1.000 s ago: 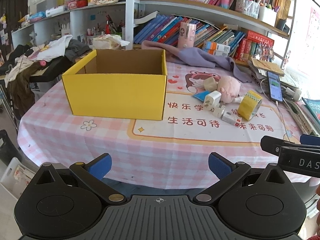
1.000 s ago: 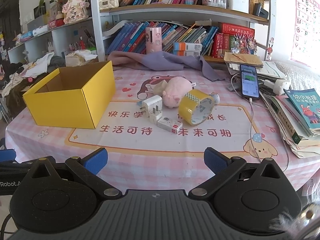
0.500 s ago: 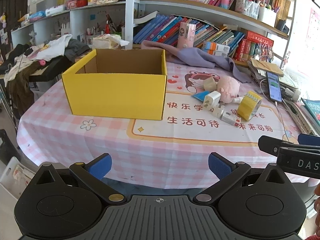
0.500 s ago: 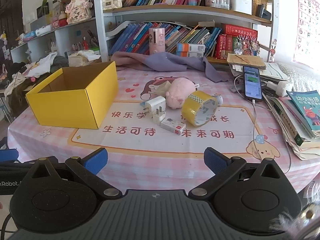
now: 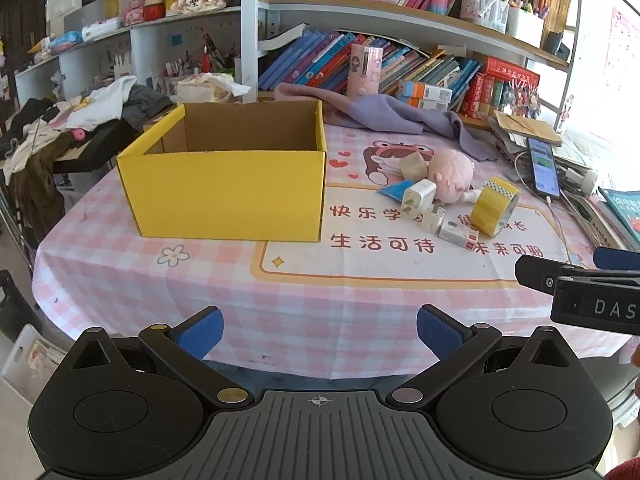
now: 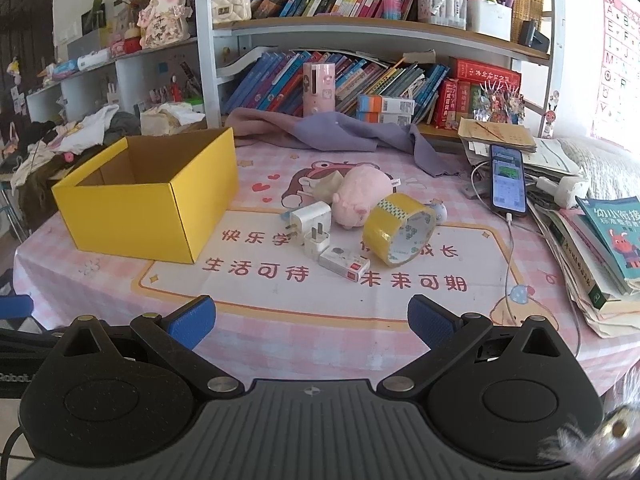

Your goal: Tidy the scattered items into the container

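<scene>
Overhead nothing is shown; below, a table (image 6: pixel 280 292) is covered by a pink checked cloth printed with a cream panel, red characters and a cartoon figure. An open yellow cardboard box (image 6: pixel 132 220) is set toward its left side, and nothing can be seen inside it. Right of the box, apart from it, a small cluster is gathered: a pink plush pig (image 6: pixel 360 196), two white plug adapters (image 6: pixel 312 220), a small white packet (image 6: pixel 344 263) and a roll of yellow tape (image 6: pixel 400 230) standing on edge. A purple cloth (image 6: pixel 332 134) is draped along the far edge, and a lit phone (image 6: pixel 507 185) is laid on papers to the right. Crowded bookshelves are seen behind. The left gripper (image 5: pixel 318 330) and the right gripper (image 6: pixel 311 322) are both held over the near edge, fingers spread wide with nothing between them.
</scene>
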`<act>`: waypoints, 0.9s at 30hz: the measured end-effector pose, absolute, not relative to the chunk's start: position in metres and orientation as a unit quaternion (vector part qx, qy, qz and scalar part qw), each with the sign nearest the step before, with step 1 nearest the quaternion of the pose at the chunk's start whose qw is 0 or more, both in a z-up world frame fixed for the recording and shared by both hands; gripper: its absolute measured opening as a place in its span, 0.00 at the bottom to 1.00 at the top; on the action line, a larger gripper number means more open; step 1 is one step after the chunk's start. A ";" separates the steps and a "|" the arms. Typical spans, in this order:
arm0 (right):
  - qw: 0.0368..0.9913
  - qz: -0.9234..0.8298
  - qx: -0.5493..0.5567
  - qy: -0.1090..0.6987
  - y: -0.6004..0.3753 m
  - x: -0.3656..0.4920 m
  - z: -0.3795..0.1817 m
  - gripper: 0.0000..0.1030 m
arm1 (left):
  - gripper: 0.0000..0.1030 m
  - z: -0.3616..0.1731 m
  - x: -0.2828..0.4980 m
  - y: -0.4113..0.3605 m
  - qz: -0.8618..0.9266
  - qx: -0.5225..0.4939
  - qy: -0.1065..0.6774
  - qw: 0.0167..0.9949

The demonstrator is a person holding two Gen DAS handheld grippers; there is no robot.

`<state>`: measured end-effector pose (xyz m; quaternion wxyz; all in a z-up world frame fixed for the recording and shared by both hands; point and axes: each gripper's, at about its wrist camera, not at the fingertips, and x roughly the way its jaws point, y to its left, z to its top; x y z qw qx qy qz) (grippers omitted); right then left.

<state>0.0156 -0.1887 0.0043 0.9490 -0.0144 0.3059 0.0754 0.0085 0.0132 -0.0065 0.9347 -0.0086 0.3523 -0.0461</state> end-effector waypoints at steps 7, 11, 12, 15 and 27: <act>0.957 0.086 -0.036 0.273 -0.200 0.008 0.006 1.00 | 1.00 -0.004 0.009 0.008 -0.060 0.000 0.327 0.943; 0.961 0.064 -0.040 0.268 -0.206 0.005 0.005 1.00 | 1.00 -0.001 0.012 -0.006 -0.083 0.022 0.320 0.944; 0.960 0.059 -0.039 0.270 -0.208 0.005 0.004 1.00 | 1.00 0.000 0.013 -0.009 -0.087 0.028 0.320 0.943; 0.961 0.036 -0.030 0.273 -0.214 0.005 0.004 1.00 | 1.00 -0.001 0.015 -0.016 -0.083 0.042 0.315 0.945; 0.959 0.023 0.014 0.281 -0.251 0.014 0.008 1.00 | 1.00 -0.002 0.030 -0.058 -0.147 0.075 0.314 0.935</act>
